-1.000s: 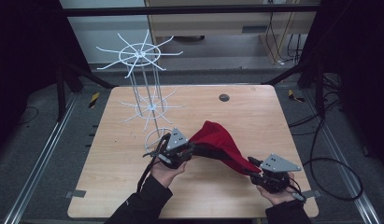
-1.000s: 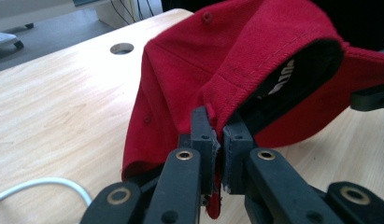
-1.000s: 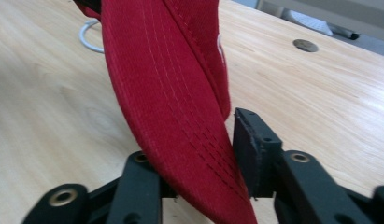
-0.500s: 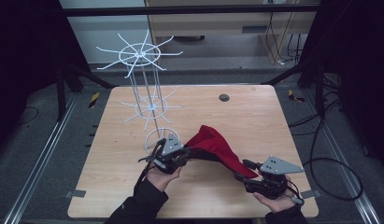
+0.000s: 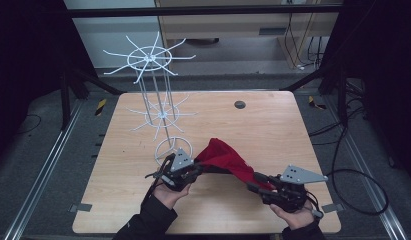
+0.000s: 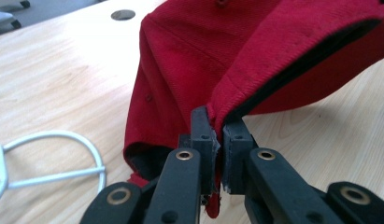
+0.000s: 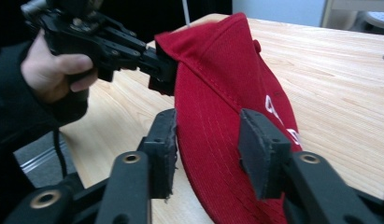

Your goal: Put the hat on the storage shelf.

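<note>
Pinching the red cap (image 6: 189, 60) at its rear edge, the left tool (image 6: 218, 140) has its jaws closed tight on the fabric. The right tool (image 7: 206, 144) stands wide, jaws straddling the brim without touching. The cap hangs over the wooden surface (image 5: 263, 125), just beside the white wire rack (image 5: 158, 115), near its ring base.

Cap (image 5: 224, 157) sits near the front of the desk (image 5: 263, 125), between my two grippers: left gripper (image 5: 193, 168) at its left edge, right gripper (image 5: 254, 187) at its front right. Wire rack (image 5: 154, 100) stands behind-left of the cap. Desk hole (image 5: 239, 104) far back.
</note>
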### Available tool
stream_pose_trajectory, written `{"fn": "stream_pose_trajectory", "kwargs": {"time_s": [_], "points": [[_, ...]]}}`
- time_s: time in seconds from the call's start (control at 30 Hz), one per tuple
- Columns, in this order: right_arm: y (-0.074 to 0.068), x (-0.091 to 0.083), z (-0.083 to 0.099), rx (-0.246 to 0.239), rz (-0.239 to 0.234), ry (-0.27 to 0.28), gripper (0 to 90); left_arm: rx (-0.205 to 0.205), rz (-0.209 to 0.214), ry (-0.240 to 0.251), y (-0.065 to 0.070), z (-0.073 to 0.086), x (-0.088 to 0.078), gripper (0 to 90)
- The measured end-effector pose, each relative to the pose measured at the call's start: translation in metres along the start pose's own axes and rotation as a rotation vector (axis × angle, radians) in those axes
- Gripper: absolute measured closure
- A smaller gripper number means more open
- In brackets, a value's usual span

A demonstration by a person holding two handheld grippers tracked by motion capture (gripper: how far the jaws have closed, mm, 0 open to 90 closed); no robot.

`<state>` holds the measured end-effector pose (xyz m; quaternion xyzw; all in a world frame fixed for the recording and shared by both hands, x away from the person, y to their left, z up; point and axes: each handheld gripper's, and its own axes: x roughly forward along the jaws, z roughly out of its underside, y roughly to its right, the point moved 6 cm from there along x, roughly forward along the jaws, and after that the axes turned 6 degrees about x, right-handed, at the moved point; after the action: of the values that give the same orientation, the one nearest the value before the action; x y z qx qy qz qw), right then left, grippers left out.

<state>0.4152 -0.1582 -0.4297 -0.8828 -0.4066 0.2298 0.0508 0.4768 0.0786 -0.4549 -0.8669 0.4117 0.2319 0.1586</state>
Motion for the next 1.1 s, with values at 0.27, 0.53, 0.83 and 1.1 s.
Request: {"fn": "stream_pose_trajectory", "kwargs": {"time_s": [0.27, 0.53, 0.83, 1.1], "points": [[-0.012, 0.004, 0.005, 0.003, -0.058, -0.047, 64.7, -0.005, 0.001, -0.020, 0.002, 0.014, -0.003, 85.2], [-0.015, 0.015, 0.021, -0.022, -0.038, -0.138, 77.7, 0.001, 0.012, -0.047, 0.005, 0.031, -0.007, 85.1], [-0.002, 0.045, 0.066, -0.046, 0.038, -0.296, 82.8, 0.046, 0.019, -0.124, 0.011, 0.060, -0.004, 84.2], [-0.001, 0.048, 0.050, -0.074, 0.066, -0.210, 71.7, 0.060, -0.009, -0.163, 0.003, 0.075, -0.018, 63.0]]}}
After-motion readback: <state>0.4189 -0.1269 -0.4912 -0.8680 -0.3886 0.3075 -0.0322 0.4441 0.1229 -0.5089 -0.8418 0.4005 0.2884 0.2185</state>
